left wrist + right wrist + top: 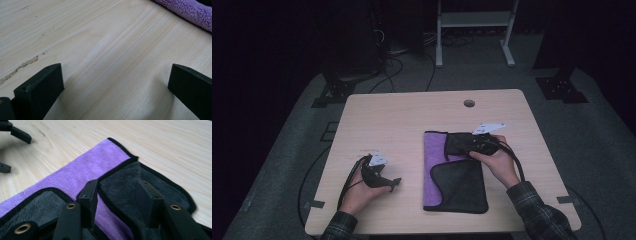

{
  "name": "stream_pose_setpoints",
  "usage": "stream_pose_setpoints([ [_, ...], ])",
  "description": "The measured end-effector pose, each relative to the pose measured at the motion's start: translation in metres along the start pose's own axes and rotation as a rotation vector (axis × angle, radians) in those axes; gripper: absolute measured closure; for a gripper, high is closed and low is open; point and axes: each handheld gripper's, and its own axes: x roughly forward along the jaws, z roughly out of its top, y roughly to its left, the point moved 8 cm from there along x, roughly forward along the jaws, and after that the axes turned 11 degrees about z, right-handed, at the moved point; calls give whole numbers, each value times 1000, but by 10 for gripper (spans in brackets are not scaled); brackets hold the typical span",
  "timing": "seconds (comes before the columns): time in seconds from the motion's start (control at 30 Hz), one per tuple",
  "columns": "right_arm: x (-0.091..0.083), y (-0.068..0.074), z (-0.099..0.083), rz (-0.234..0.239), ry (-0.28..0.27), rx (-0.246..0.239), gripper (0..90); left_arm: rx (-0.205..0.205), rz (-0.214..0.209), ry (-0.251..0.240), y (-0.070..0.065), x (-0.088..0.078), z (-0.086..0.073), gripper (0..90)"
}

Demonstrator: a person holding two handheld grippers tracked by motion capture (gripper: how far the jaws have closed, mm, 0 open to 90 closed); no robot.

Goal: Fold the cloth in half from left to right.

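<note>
A cloth (435,150), purple on one face and black on the other with black trim, lies on the right half of the wooden table (402,115). Two black flaps are folded over the purple: one at the near end (459,186), one at the far end (155,180). My right gripper (450,145) sits over the far flap, pointing left. Its jaws stand apart, and the flap's trimmed edge runs between them (118,193). My left gripper (394,182) rests near the table's front left, wide open over bare wood (115,82), with the cloth's purple edge (190,10) beyond it.
A round cable hole (469,103) sits near the table's far edge. Behind the table stand a white metal frame (474,20) and black stands, with cables on the floor. Cables trail from both grippers over the front edge.
</note>
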Motion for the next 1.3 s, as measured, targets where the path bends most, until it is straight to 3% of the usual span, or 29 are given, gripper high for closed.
stream_pose_setpoints([
  [0.23,24,15,6,39,25,-30,538,-1,0,-2,0,0,0,0],
  [0.47,50,22,-2,54,90,-46,541,2,1,0,0,0,0,0],
  [0.6,60,23,-8,44,132,-68,661,3,0,2,0,0,0,0],
  [0.67,62,20,-10,28,137,-73,771,3,1,2,0,0,0,0],
  [0.7,62,19,-10,23,129,-68,842,3,1,2,0,0,0,0],
  [0.77,59,17,-9,15,116,-72,874,2,1,2,0,0,0,0],
  [1.07,35,4,4,-14,42,-43,882,0,2,0,0,0,0,0],
  [1.3,12,-19,19,-68,-28,-18,882,-1,3,1,0,0,0,0],
])
